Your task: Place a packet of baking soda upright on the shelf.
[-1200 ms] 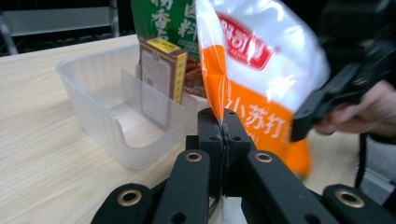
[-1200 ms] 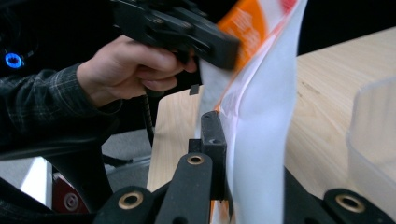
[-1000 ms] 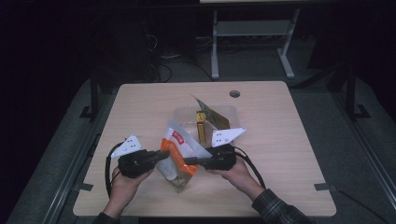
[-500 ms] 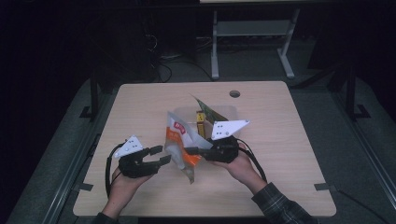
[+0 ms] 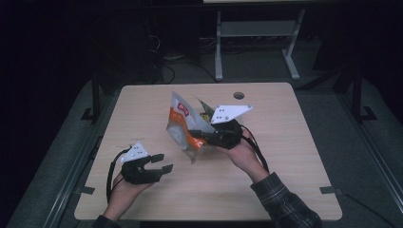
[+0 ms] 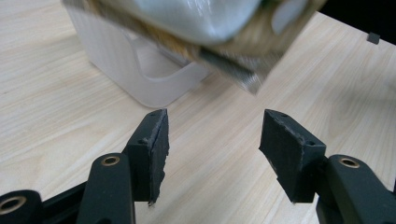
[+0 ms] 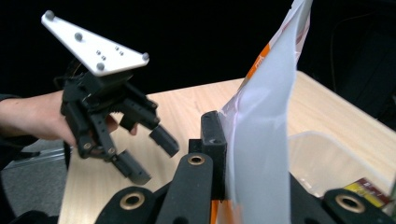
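From the high view the left gripper (image 5: 160,162) sits nearest the person, at about 7 o'clock on the tabletop (image 5: 285,142), its jaws spread wide and holding nothing. The snack bag (image 5: 183,126), white with orange print, stands up off the wood toward the centre, well apart from those open jaws at their 1 o'clock. The right gripper (image 5: 202,134) reaches in from the bag's 3 o'clock side and its jaws are clamped on the bag's lower edge, holding it upright and lifted. Just behind the bag a second, darker packet (image 5: 205,110) pokes up, partly hidden. The left gripper view adds what the high view conceals: a translucent plastic container (image 6: 140,65) resting on the tabletop under the blurred, hanging bottom of the bag (image 6: 196,28), both beyond the parted jaws and touching neither. The right gripper view shows the bag's white panel (image 7: 261,135) pinched between its own jaws, the container's rim (image 7: 327,154) at 4 o'clock, and the left gripper (image 7: 148,156) farther off at 9 o'clock, open in the person's hand (image 7: 35,119).
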`<state>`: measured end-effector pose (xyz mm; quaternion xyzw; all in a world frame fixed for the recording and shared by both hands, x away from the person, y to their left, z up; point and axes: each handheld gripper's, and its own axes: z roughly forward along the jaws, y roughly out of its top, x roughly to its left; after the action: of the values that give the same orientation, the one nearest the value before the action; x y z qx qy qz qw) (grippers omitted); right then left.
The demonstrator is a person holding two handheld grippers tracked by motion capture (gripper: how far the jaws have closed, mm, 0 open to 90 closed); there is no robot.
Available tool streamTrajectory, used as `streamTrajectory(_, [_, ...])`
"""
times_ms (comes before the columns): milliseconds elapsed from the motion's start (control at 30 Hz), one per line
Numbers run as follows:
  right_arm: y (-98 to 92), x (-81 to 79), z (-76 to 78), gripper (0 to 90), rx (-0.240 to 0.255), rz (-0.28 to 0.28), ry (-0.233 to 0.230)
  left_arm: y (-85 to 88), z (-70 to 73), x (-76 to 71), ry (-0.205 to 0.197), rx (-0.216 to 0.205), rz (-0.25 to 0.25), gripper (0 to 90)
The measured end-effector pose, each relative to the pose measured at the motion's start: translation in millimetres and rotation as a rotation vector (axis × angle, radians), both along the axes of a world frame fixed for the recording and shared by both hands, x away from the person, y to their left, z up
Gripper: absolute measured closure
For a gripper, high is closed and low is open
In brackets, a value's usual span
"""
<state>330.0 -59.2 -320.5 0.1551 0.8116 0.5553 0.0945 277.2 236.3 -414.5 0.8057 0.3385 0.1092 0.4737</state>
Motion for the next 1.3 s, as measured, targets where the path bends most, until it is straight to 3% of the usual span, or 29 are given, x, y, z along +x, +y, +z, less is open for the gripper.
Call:
streamTrajectory(233, [-3.4, 9.1, 13.6, 90.0, -0.005, -0.064, -0.004, 0.6, -2.3, 2.1, 0.017, 0.002, 0.007, 40.7])
streamTrajectory(533, [-2.6, 25.1, 15.3, 90.0, -0.034, -0.172, -0.009, -2.4, -5.1, 3.8, 0.029, 0.019, -0.007, 40.2])
streamTrajectory(900, [14.3, 39.1, 7.2, 90.0, -0.064, -0.225, -0.023, -3.5, -6.9, 4.1, 0.039, 0.018, -0.007, 39.8])
streamTrajectory(1300, [23.4, 56.8, -12.7, 90.0, -0.130, -0.248, 0.008, -8.4, -12.4, 4.8, 0.061, 0.043, -0.036, 35.6])
